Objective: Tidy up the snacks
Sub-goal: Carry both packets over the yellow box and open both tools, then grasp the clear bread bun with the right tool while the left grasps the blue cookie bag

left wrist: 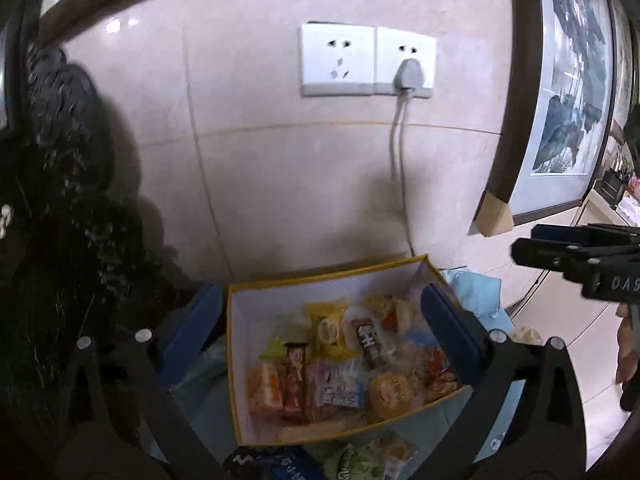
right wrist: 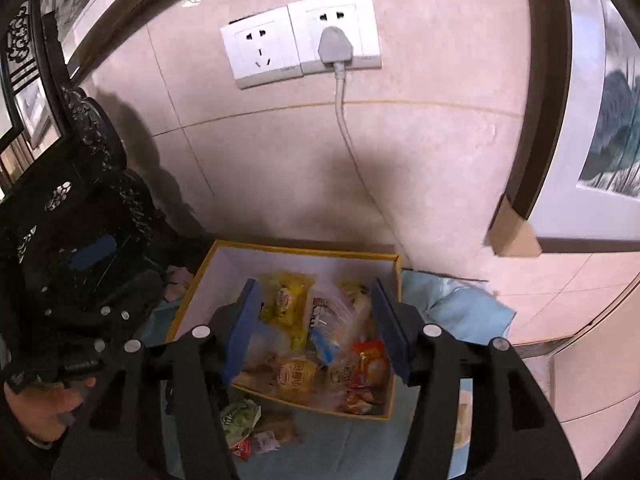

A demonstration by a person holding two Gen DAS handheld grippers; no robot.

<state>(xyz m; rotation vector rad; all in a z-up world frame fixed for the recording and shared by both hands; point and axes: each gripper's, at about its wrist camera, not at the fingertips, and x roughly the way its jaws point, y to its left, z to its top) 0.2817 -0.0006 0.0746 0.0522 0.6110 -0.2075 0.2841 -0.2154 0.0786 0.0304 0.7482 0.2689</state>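
An open box with a yellow rim (left wrist: 328, 278) sits on a pale blue cloth against the wall, filled with several wrapped snacks. Among them are a yellow packet (left wrist: 328, 328) and a brown bar (left wrist: 296, 380). My left gripper (left wrist: 320, 332) hangs above the box, open wide, with nothing between its blue pads. The right gripper (right wrist: 316, 328) is also over the box (right wrist: 304, 249), open and empty. It shows in the left wrist view at the right edge (left wrist: 526, 242). A green packet (right wrist: 240, 420) and small red wrappers (right wrist: 244, 448) lie loose in front of the box.
Two wall sockets (right wrist: 300, 44) are above the box, one with a grey plug and a cable running down behind it. A framed picture (right wrist: 600, 120) leans on the wall at the right. Dark carved furniture (left wrist: 68, 128) stands at the left. A person's hand (right wrist: 44, 404) is at the lower left.
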